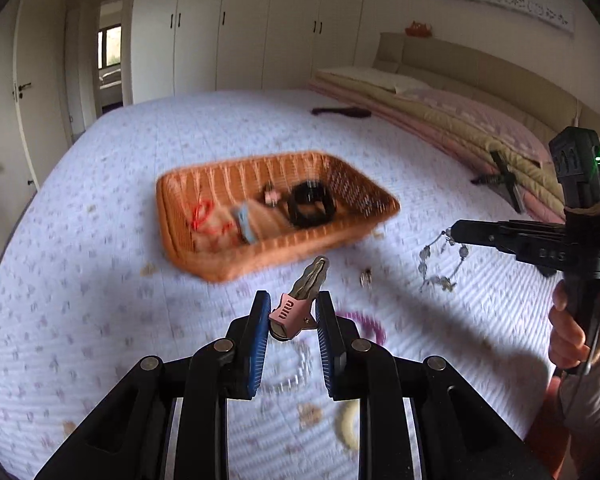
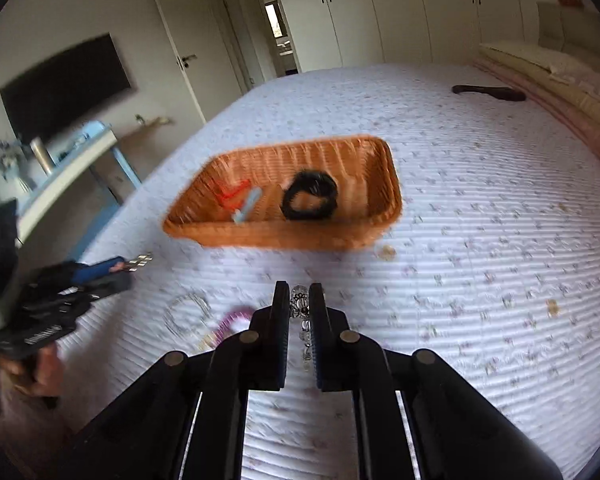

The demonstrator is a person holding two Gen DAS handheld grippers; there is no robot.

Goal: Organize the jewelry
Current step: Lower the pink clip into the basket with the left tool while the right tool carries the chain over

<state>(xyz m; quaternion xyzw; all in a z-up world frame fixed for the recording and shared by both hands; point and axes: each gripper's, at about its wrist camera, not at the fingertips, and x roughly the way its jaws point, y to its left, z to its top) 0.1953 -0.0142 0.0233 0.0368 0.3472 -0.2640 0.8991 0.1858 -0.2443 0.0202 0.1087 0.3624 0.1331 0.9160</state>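
The left gripper (image 1: 293,312) is clamped on a pink hair clip (image 1: 296,305) above the bed (image 1: 120,208). The right gripper (image 2: 299,308) pinches a clear bead bracelet (image 2: 300,304), which dangles. The orange basket (image 2: 388,184) mid-bed holds a black scrunchie (image 2: 310,196) and, seemingly, red cord (image 2: 228,194).

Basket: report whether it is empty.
Not empty. The basket holds a black scrunchie, a red cord and a blue piece.
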